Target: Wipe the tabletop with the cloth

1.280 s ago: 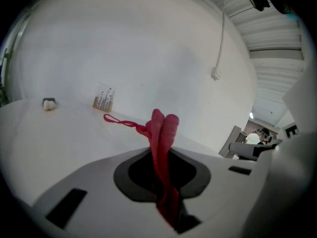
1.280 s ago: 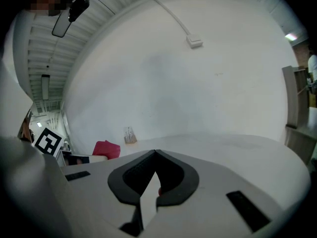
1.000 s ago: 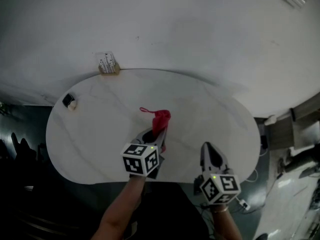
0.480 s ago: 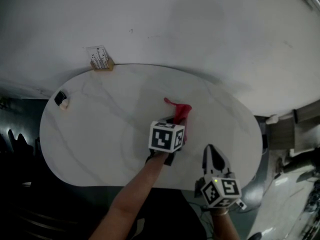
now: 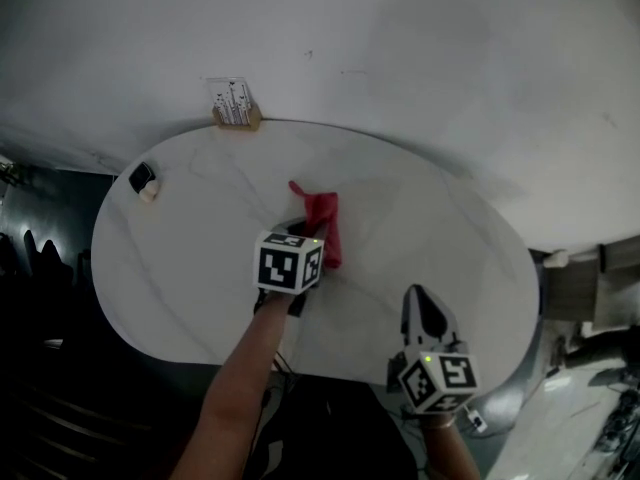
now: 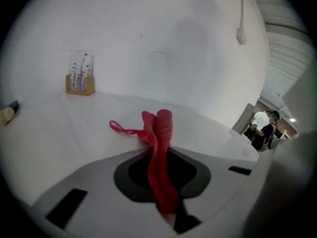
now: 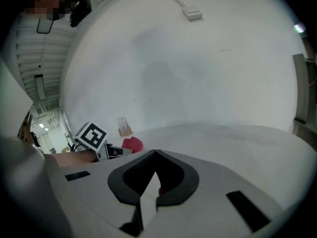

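Note:
A red cloth (image 5: 323, 220) lies bunched on the white oval tabletop (image 5: 430, 218), near its middle. My left gripper (image 5: 298, 238) is shut on the cloth's near end. In the left gripper view the cloth (image 6: 159, 133) runs out from between the jaws onto the table, with a thin loop trailing to the left. My right gripper (image 5: 418, 296) hovers over the table's front edge, jaws shut and nothing in them. In the right gripper view its jaws (image 7: 154, 155) meet at the tips, and the left gripper's marker cube (image 7: 91, 136) and the cloth (image 7: 132, 144) show at far left.
A small wooden card holder (image 5: 235, 110) stands at the table's back edge against the white wall. A small black and cream object (image 5: 145, 181) lies near the left rim. Dark floor surrounds the table in front and left. People stand far off in a doorway (image 6: 262, 125).
My left gripper dragged the cloth to the right across the tabletop, then back to the left. The right gripper stayed at the front edge.

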`<state>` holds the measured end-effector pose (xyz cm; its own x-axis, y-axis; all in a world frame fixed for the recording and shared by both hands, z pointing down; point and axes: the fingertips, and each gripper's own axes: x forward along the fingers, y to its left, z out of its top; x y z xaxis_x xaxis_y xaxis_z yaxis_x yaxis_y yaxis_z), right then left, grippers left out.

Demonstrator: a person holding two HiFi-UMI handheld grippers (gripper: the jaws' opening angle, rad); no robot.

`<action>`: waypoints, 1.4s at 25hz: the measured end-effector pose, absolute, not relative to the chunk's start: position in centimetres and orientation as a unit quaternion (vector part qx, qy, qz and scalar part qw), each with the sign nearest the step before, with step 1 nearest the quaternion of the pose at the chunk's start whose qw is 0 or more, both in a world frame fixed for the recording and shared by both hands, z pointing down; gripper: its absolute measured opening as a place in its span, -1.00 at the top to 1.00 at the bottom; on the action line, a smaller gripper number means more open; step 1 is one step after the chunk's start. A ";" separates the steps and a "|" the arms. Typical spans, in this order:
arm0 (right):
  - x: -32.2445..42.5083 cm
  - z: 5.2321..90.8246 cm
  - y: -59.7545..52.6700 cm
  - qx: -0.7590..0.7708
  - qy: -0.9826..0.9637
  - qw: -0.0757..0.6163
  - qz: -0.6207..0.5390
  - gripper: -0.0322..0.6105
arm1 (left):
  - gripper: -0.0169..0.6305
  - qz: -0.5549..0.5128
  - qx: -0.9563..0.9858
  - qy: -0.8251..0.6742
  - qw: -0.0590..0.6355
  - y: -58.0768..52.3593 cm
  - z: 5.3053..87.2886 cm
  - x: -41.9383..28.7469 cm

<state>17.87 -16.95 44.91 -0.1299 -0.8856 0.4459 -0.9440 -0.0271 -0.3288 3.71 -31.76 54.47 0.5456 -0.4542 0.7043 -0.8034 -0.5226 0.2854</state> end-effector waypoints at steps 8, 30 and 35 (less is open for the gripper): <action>13.9 44.3 -18.1 0.625 -0.728 0.064 0.275 0.89 | 0.82 0.258 0.770 -0.475 0.337 -33.0 54.0 -8.8; 18.0 43.9 -11.9 0.699 -0.660 0.049 0.270 0.89 | 0.82 0.257 0.858 -0.246 0.371 -22.3 49.8 11.9; 19.9 43.4 -10.0 0.723 -0.635 0.031 0.268 0.89 | 0.82 0.329 0.855 -0.224 0.332 -20.0 53.3 15.9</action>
<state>19.89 -10.01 43.39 0.0484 -0.9026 0.4277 -0.9359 -0.1906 -0.2963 15.93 -19.99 53.26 0.6834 -0.1650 0.7111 -0.6011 -0.6799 0.4200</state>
